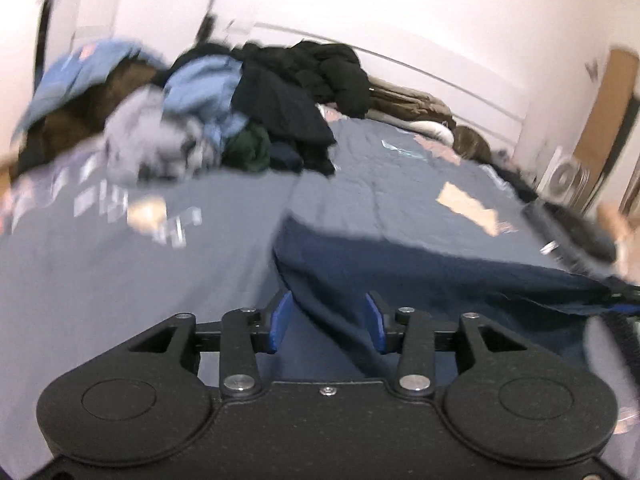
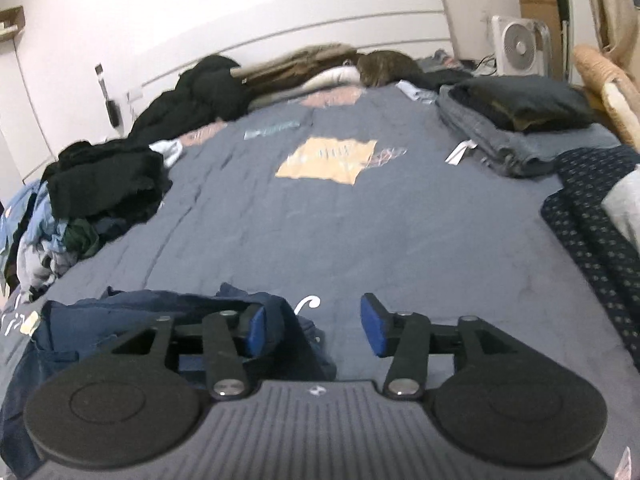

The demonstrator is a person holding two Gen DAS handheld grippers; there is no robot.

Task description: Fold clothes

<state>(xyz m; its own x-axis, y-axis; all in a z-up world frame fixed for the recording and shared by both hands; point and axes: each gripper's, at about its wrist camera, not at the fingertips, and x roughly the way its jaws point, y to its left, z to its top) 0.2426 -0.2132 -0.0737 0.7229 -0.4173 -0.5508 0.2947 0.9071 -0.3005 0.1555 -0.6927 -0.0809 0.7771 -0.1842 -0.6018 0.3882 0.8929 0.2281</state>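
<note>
On the bed: navy garment is being folded.
Left gripper: spread, cloth between the pads, unpinched.
Right gripper: released, holding nothing.
Risk: fold could be undone if cloth snags.

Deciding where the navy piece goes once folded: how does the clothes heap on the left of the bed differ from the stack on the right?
The left heap is crumpled and loose, garments tangled; the right stack is folded flat in neat layers. The heap mixes black, light blue, grey and green; the stack is dark charcoal on grey. The heap sprawls wider; the stack is compact. Both sit on the blue-grey bedspread.
</note>
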